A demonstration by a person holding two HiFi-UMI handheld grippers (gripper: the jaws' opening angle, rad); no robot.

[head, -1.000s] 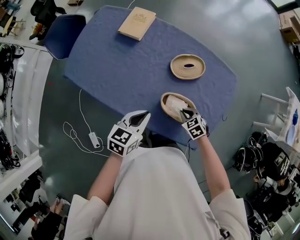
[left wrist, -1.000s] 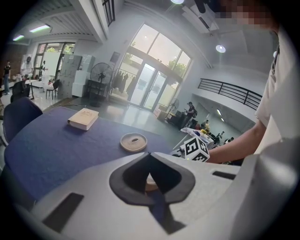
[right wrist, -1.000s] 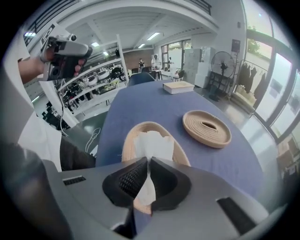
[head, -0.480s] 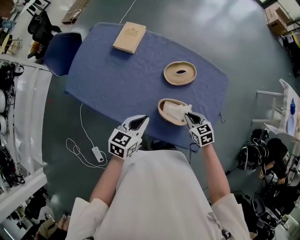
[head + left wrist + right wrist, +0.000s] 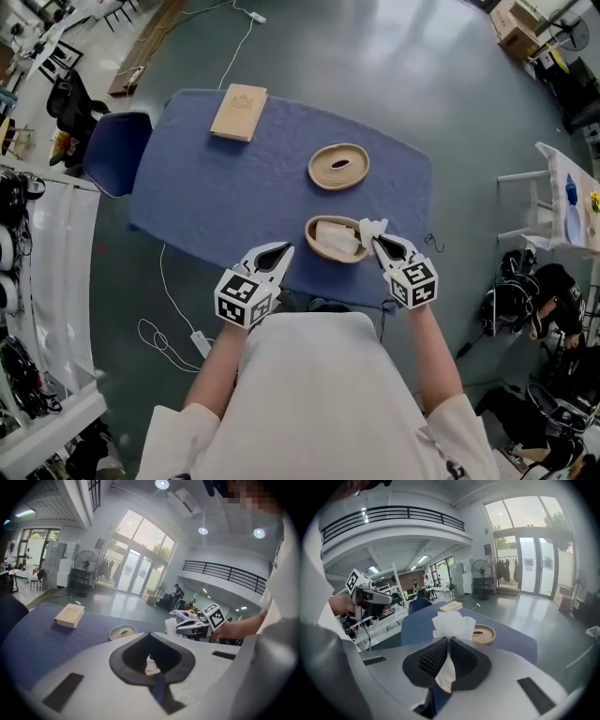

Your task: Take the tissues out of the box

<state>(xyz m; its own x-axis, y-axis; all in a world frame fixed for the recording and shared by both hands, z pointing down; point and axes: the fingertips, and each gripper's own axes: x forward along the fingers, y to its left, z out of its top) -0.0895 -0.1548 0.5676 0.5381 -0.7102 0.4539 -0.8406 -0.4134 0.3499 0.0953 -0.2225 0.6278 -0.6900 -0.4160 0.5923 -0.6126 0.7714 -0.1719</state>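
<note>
My right gripper [image 5: 377, 242] is clamped on a tissue [image 5: 371, 228] — just by the box [image 5: 321, 248]. My left gripper [image 5: 281, 249] sits closed, empty.

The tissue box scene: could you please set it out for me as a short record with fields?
table: blue cover
tissue box: oval, open, near edge
tissues: white stack inside box
lid: oval, slotted, lying apart behind box
right gripper: shut on single tissue beside box rim
left gripper: shut, empty, at near edge
tan box: far left corner
</note>
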